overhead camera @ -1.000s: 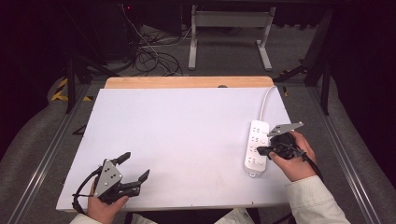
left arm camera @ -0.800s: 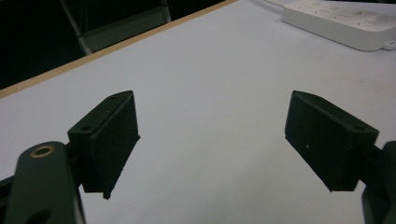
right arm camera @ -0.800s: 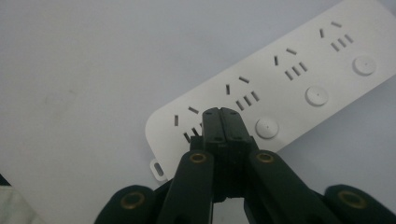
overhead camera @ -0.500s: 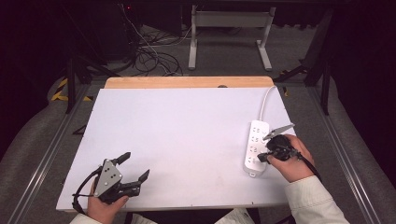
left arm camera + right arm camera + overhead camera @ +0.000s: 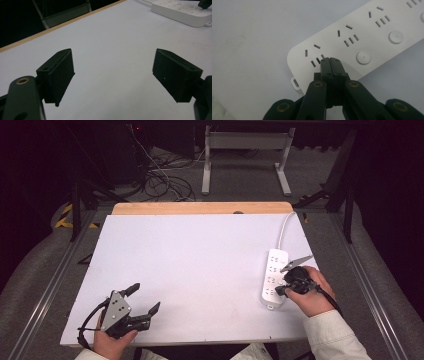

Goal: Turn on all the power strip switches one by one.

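White plastic makes up the power strip (image 5: 274, 277), a long flat bar with rounded corners that lies on the right part of the table (image 5: 190, 270), lengthwise from near to far. Its top carries a row of socket groups, each a set of short dark slots, and beside each group sits a round white button (image 5: 363, 57). A small loop-shaped tab (image 5: 295, 83) juts from the near end, and a white cord (image 5: 284, 227) runs from the far end toward the table's back edge.

The right tongs (image 5: 331, 59) are closed tight, the two black jaws pressed flat together with nothing between them. Their joined tip sits over the socket group nearest the tab end, right by its slots; whether it touches the plastic I cannot tell. The right hand (image 5: 311, 292) rests at the strip's right side, its pale sleeve (image 5: 332, 337) coming in from the near edge.

The left tongs (image 5: 137, 306) are spread wide and empty, held low over bare table at the near left corner, well apart from the strip, by the left hand (image 5: 112, 340).
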Demonstrator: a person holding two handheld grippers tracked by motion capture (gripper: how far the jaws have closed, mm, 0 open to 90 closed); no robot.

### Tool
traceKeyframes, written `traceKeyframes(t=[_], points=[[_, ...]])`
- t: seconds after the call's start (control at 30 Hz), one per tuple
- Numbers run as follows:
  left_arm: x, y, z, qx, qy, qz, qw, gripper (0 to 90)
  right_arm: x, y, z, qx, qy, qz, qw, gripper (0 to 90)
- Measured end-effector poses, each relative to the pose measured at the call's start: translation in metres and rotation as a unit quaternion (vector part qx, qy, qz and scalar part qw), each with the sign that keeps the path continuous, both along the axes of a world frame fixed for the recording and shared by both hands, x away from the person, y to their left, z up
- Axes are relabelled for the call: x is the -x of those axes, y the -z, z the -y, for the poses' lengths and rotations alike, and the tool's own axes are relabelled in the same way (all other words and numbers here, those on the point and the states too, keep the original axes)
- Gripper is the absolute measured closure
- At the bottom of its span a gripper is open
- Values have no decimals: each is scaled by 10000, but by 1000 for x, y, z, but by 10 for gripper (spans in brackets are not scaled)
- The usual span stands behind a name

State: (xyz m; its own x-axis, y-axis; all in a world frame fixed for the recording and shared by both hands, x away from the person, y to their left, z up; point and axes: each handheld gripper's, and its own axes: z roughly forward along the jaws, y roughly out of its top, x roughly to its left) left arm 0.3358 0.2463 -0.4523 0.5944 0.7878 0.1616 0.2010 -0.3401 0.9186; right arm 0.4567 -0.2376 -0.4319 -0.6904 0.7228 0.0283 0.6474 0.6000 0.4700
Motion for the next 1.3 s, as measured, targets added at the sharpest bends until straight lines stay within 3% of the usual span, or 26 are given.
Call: traceKeyframes(t=[0.63, 0.83, 1.03, 1.3], points=[[0, 0, 0, 3, -3, -3, 10000, 179, 3, 4, -1, 30, 54, 86, 9999, 900], [1, 1, 1, 40, -3, -31, 10000, 179, 6, 3, -7, 282, 112, 158, 9994, 900], [1, 1, 1, 36, -6, -28, 10000, 179, 6, 5, -4, 122, 195, 137, 9996, 900], [1, 1, 1, 35, -17, -24, 10000, 179, 7, 6, -4, 138, 241, 158, 9995, 900]])
